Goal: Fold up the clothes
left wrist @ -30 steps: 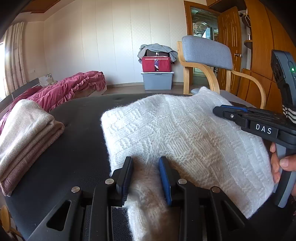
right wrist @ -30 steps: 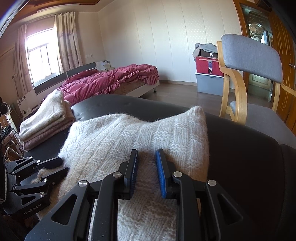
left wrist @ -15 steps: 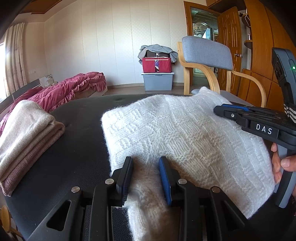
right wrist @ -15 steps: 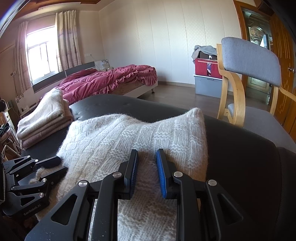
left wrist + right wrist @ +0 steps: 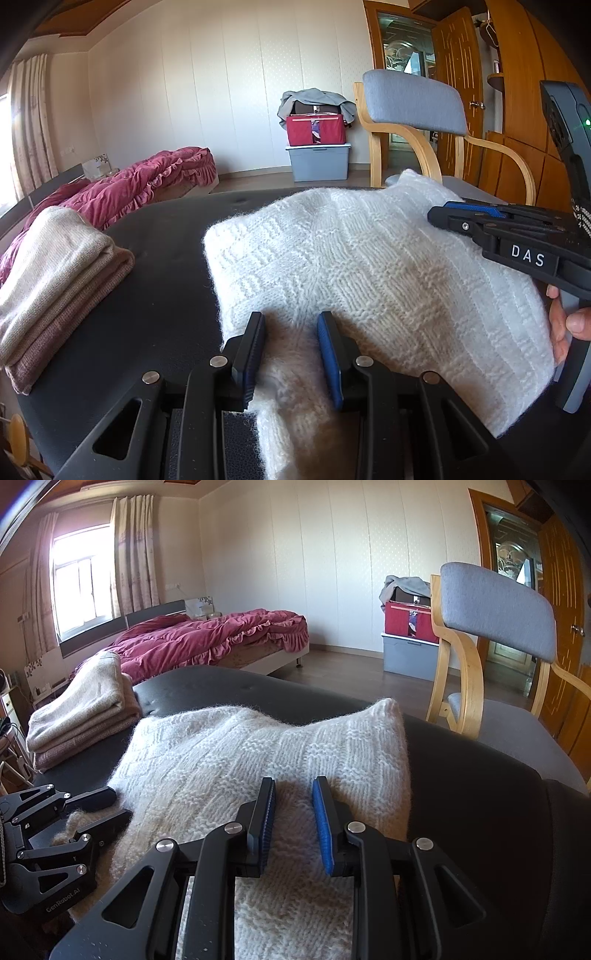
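Observation:
A white knitted sweater (image 5: 351, 266) (image 5: 221, 753) lies folded on a black padded surface (image 5: 147, 295) (image 5: 480, 775). My left gripper (image 5: 291, 321) is shut on the sweater's near left edge, with fluffy knit bunched between its pads. In the right wrist view the left gripper (image 5: 110, 805) shows at the lower left with fabric in its fingers. My right gripper (image 5: 293, 786) is shut on the near right part of the sweater, the knit puckered between its blue pads. From the left wrist view the right gripper (image 5: 443, 214) reaches in from the right, a person's hand (image 5: 569, 325) on its handle.
A stack of folded beige and pink knitwear (image 5: 55, 266) (image 5: 85, 709) rests at the surface's left end. Beyond the far edge stand a wooden chair with a grey back (image 5: 413, 99) (image 5: 495, 605), a bed with a red quilt (image 5: 207, 638) and a grey storage box (image 5: 317, 162).

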Available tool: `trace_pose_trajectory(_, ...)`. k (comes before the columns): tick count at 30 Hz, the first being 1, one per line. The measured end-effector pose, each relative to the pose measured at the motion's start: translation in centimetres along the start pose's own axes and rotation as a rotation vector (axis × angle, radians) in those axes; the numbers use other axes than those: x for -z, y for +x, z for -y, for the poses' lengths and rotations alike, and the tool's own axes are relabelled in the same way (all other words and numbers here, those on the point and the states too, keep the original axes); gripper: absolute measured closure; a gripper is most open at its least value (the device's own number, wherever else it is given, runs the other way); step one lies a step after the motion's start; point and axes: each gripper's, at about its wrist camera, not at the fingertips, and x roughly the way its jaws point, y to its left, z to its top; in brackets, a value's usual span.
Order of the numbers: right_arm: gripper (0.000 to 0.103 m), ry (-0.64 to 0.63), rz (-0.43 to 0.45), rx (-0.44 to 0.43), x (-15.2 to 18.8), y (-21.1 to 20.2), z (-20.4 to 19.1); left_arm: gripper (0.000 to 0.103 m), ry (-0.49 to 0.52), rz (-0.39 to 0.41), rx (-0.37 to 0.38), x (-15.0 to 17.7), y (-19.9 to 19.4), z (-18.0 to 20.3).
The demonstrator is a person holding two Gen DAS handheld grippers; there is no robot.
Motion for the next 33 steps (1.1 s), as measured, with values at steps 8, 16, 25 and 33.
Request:
trace_pose_trajectory(8, 0.079, 0.0, 0.0, 0.0, -0.03, 0.01, -0.01, 0.073, 0.002, 0.001, -0.006, -0.04, -0.06, -0.01)
trace_pose_trajectory(16, 0.079, -0.002, 0.0, 0.003, 0.01, -0.01, -0.07, 0.073, 0.003, 0.002, -0.011, -0.02, -0.02, 0.13)
trace_pose_trajectory(25, 0.079, -0.005, 0.001, 0.006, 0.01, -0.1, -0.08, 0.073, 0.008, 0.004, -0.018, 0.03, 0.0, 0.15)
trace_pose_trajectory(33, 0.079, -0.011, 0.001, 0.013, 0.05, -0.19, -0.19, 0.073, 0.011, 0.005, -0.023, -0.08, -0.13, 0.24)
